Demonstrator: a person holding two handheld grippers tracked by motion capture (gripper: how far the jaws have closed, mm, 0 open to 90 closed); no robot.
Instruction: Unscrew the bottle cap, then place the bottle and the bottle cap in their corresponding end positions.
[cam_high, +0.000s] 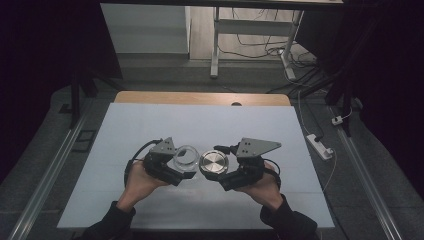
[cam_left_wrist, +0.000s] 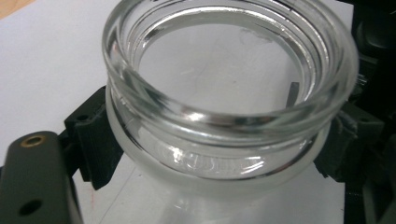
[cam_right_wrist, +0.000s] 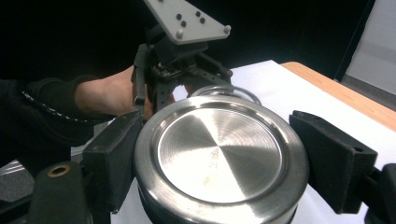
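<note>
Table (cam_high: 150, 130), white top, wooden strip along the far edge; a person's two hands come in at the near side, one gripper in each.

Right gripper (cam_high: 227, 167): jaws closed onto a round brushed-metal lid (cam_high: 214, 163), one black pad on each side of its rim. In the right gripper view the lid (cam_right_wrist: 219, 151) sits square between the jaws, flat face up toward the camera, raised rim around a shallow centre. Left gripper (cam_high: 177, 167): jaws closed around a clear glass jar (cam_high: 186, 156), mouth open. In the left gripper view the jar (cam_left_wrist: 224, 93) fills the space between the pads, which bear on the body just below the threaded neck.

Relative position: lid lies just beside the jar's mouth, off the tip of the left gripper; cannot tell whether the two touch. Both appear lifted clear of the table top, though this is not certain.

Handling, judged: jar is rigid, smooth, breakable; likely slippery against the pads, so the hold under the neck bead is the sound one. Lid is stiff, light to moderate; grip across the rim's full width suits turning it onto the threads.
</note>
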